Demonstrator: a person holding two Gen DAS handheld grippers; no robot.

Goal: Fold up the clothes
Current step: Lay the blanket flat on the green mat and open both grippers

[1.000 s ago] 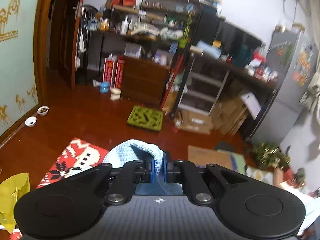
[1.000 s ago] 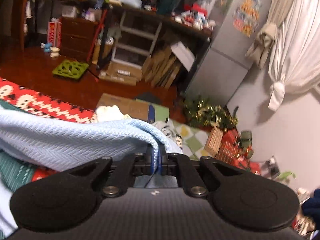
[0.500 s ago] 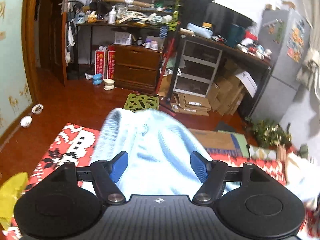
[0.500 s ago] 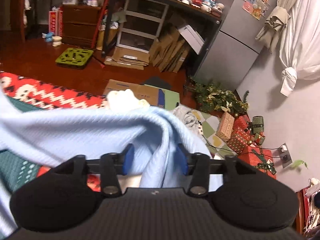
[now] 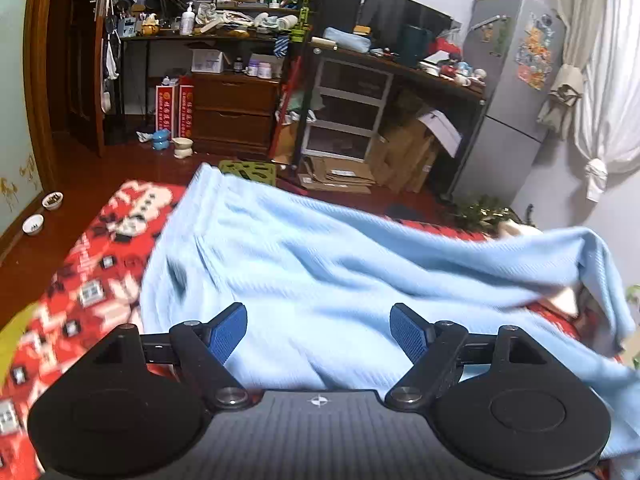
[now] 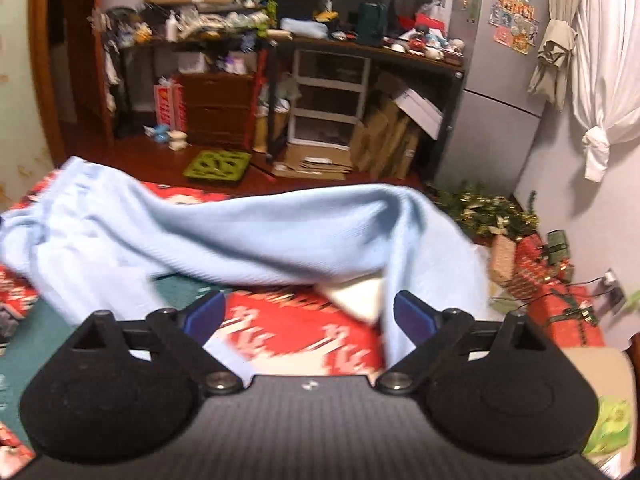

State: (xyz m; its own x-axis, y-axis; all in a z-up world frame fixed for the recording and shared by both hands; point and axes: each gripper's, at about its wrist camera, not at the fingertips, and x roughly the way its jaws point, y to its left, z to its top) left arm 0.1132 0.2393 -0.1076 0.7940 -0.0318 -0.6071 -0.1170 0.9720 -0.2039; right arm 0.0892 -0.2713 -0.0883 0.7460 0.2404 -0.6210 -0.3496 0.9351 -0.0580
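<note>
A light blue knit garment (image 5: 320,264) lies spread over a red patterned blanket (image 5: 100,264). My left gripper (image 5: 318,330) hangs just above it; its jaws are opening, blue pads wide apart, and the cloth lies below them, not pinched. In the right wrist view the same garment (image 6: 248,232) sags in a loose fold across the blanket (image 6: 296,328). My right gripper (image 6: 308,316) is near the garment's right end; its jaws are opening with only blanket showing between the pads. A white piece (image 6: 356,296) peeks out under the fold.
Beyond the bed are a wooden floor, cluttered shelves (image 5: 240,28), a drawer chest (image 5: 232,112), flattened cardboard (image 5: 340,176) and a grey fridge (image 5: 508,92). A green mat (image 6: 218,166) lies on the floor. Wrapped boxes (image 6: 560,312) and a small tinsel tree (image 6: 488,212) stand at the right.
Both grippers were shut on the blue garment a second ago; both have let go and opened wide. The garment has dropped and spread over the blanket, and both hands have swung across the bed.
</note>
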